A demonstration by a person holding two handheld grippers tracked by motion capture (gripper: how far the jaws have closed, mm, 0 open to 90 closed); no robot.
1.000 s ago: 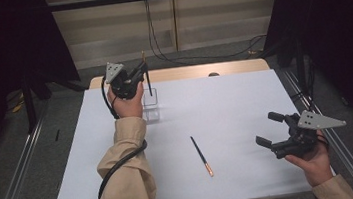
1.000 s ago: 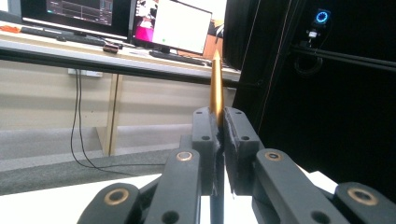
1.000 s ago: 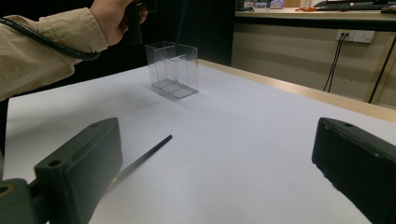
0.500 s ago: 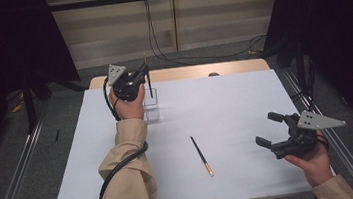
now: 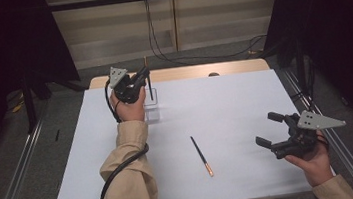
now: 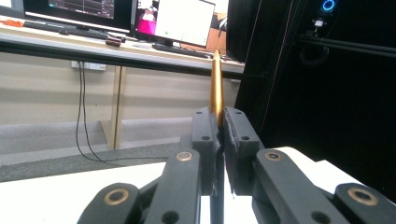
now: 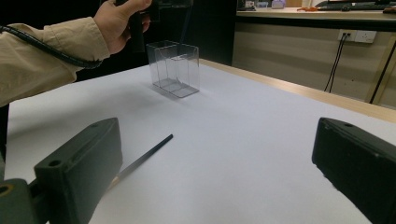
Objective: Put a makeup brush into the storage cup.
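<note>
my left gripper (image 5: 142, 76) sits in the upper left of the high view, above the clear box (image 5: 150, 101). its fingers (image 6: 205, 126) are clamped on a pencil (image 6: 216, 84). in the left gripper view the pencil's long axis runs vertically through the centre of the frame, gold end pointing up, dark shaft passing down between the fingers. in the high view the pencil stands near upright, its lower end over the box; whether it touches the box i cannot tell.

my right gripper (image 5: 273, 128) rests at the lower right of the high view, fingers (image 7: 79, 163) apart, nothing between them.

a second pencil (image 5: 201, 155) lies flat on the white surface (image 5: 245, 101), lower centre, long axis diagonal, its copper end toward the bottom right of the frame.
</note>
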